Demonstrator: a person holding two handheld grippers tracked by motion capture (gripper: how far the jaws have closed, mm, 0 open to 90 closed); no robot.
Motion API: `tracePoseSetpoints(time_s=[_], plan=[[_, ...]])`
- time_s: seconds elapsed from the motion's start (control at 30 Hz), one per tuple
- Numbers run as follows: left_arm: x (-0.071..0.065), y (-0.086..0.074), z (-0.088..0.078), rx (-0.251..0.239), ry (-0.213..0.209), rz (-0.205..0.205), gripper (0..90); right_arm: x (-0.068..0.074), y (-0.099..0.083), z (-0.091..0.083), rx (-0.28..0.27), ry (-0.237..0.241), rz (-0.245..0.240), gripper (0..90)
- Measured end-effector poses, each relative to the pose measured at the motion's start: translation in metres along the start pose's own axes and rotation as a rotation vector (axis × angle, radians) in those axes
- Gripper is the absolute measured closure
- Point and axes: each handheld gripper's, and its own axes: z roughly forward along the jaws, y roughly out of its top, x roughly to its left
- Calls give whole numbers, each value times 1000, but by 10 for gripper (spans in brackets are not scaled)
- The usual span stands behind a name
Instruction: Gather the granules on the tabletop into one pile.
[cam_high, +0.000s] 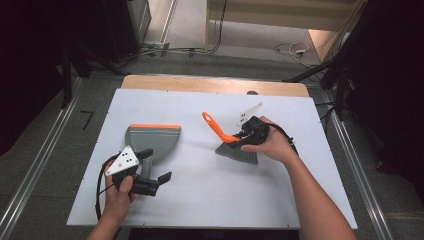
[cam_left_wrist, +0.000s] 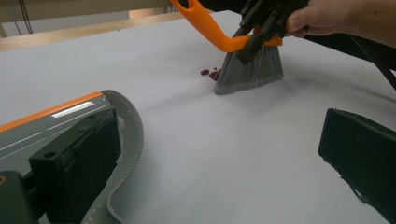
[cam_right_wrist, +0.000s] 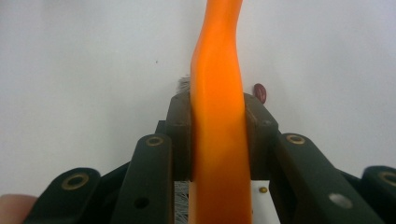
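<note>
A small brush with an orange handle and grey bristles stands tilted on the white table, bristles down. My right gripper is shut on that handle just above the bristles; in the right gripper view both pads press the orange handle. A few red beans lie by the bristles, and one bean shows past the right jaw. A grey dustpan with an orange lip lies at the left. My left gripper is open at its near end, one jaw over the dustpan, the other off to the side.
A white sheet covers the table, with a wooden edge at the far side. Cables lie on the floor beyond. Both forearms come in from the near edge.
</note>
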Motion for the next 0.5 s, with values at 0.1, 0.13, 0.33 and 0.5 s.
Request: tracePoseSetpoints(time_s=[0.1, 0.13, 0.33, 0.5], plan=[[0, 0, 0, -2, 1, -1, 0, 1, 0, -6, -6, 16, 31, 679], [0, 0, 0, -2, 1, -1, 0, 1, 0, -9, -22, 26, 38, 679], [0, 0, 0, 1, -1, 0, 0, -1, 8, -34, -95, -17, 67, 680], [-1, 1, -1, 2, 1, 3, 0, -8, 15, -41, -56, -186, 58, 680]])
